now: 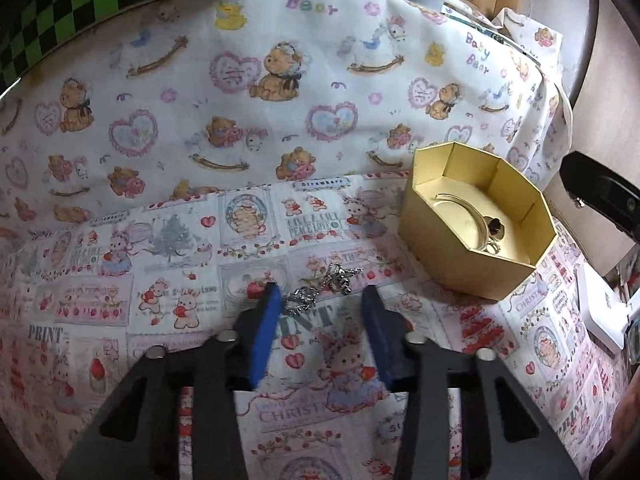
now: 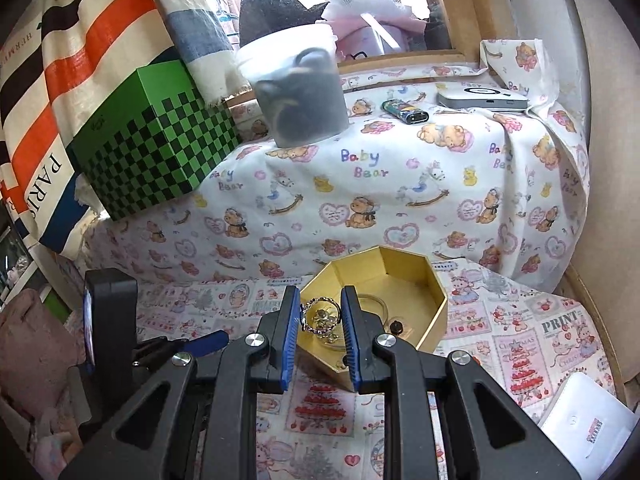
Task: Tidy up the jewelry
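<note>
Blue-padded fingers of the left gripper (image 1: 320, 300) stand narrowly apart around a silver chain (image 1: 316, 292) lying on the printed cloth (image 1: 120, 280), not pressing it. Right gripper (image 2: 320, 312) pinches a gold ornament (image 2: 320, 316) over the gold octagonal box (image 2: 416, 280).

The box (image 1: 476, 216) is gold. The cloth (image 1: 240, 92) has teddy bears and pink hearts. The cube (image 2: 156, 140) has green and black checks.

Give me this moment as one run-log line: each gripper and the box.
left gripper: open, straddling silver chain on cloth | right gripper: shut on gold ring piece, over gold box | box: open, bangle inside
</note>
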Demonstrator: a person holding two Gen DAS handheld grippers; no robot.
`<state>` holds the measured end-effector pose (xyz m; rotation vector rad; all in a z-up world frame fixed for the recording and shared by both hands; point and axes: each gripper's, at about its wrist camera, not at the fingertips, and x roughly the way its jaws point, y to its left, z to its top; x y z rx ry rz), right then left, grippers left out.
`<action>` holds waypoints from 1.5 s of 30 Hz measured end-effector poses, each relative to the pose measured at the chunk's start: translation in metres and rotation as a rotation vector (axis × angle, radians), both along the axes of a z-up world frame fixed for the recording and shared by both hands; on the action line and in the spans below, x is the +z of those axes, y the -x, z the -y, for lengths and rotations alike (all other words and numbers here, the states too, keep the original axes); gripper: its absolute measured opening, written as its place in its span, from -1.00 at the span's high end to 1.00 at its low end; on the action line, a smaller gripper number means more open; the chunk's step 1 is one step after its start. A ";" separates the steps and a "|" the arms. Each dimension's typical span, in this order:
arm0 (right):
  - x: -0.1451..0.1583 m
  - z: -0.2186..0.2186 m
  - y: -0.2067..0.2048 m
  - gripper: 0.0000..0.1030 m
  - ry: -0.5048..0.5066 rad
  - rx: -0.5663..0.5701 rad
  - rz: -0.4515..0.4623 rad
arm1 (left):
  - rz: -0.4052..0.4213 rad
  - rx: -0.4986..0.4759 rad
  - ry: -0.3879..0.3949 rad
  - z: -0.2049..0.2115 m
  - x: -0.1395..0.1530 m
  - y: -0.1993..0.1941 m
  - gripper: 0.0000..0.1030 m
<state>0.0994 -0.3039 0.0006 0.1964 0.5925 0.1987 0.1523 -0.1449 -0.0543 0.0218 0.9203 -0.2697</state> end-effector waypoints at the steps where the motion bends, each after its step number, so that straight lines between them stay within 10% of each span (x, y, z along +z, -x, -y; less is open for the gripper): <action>1: -0.001 0.000 -0.001 0.57 0.002 -0.003 -0.002 | -0.001 -0.001 0.007 -0.001 0.000 -0.001 0.49; 8: -0.003 0.004 -0.004 0.56 0.003 -0.023 -0.011 | 0.004 -0.019 0.018 -0.005 0.002 0.000 0.91; 20: -0.001 0.006 -0.002 0.57 0.010 -0.039 -0.003 | 0.197 -0.038 -0.036 -0.009 0.037 0.036 0.91; 28: 0.005 0.009 0.002 0.57 -0.005 -0.044 0.014 | 0.302 -0.031 0.074 -0.033 0.086 0.067 0.91; 45: 0.012 0.035 0.005 0.57 -0.149 -0.045 0.028 | 0.321 -0.060 0.156 -0.030 0.134 0.068 0.91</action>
